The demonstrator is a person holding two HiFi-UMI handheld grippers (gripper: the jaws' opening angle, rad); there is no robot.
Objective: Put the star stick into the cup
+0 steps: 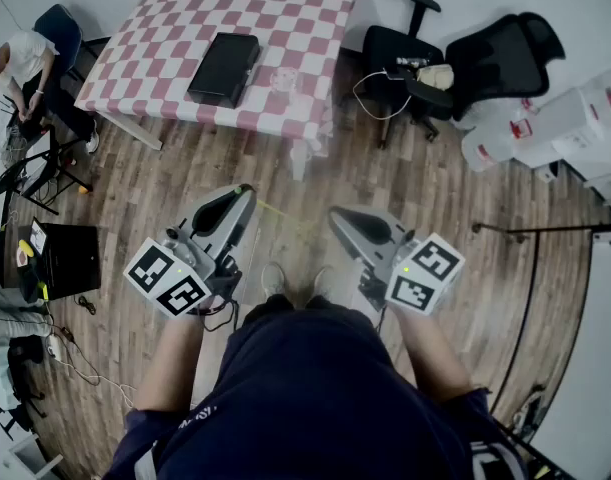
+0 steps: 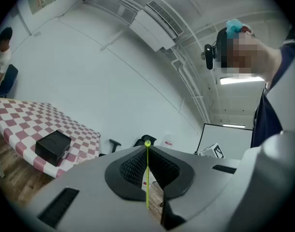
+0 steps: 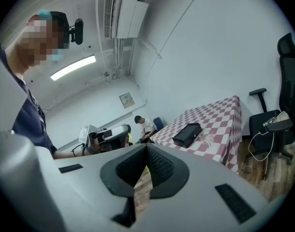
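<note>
Bare wooden plank floor (image 1: 165, 183) lies open up to the red-and-white checked table (image 1: 315, 8). A flat black box (image 1: 223, 66) flanks the small clear cup (image 1: 283, 79) on its left; black office chairs (image 1: 390, 46) crowd the table's right.

A black box (image 1: 225, 66) and a clear cup (image 1: 284, 79) sit near the checkered desk's (image 1: 295, 3) front edge. Over the wooden floor (image 1: 435, 188), the left hand-held gripper (image 1: 242, 192) grips the star stick (image 1: 277, 210), with the right hand-held gripper (image 1: 337, 216) alongside.

Navy short-sleeved shirt (image 1: 315, 398); left gripper (image 1: 247, 190), right gripper (image 1: 335, 214): grey shells, black-lined jaws, black-white marker cubes (image 1: 170, 278).
</note>
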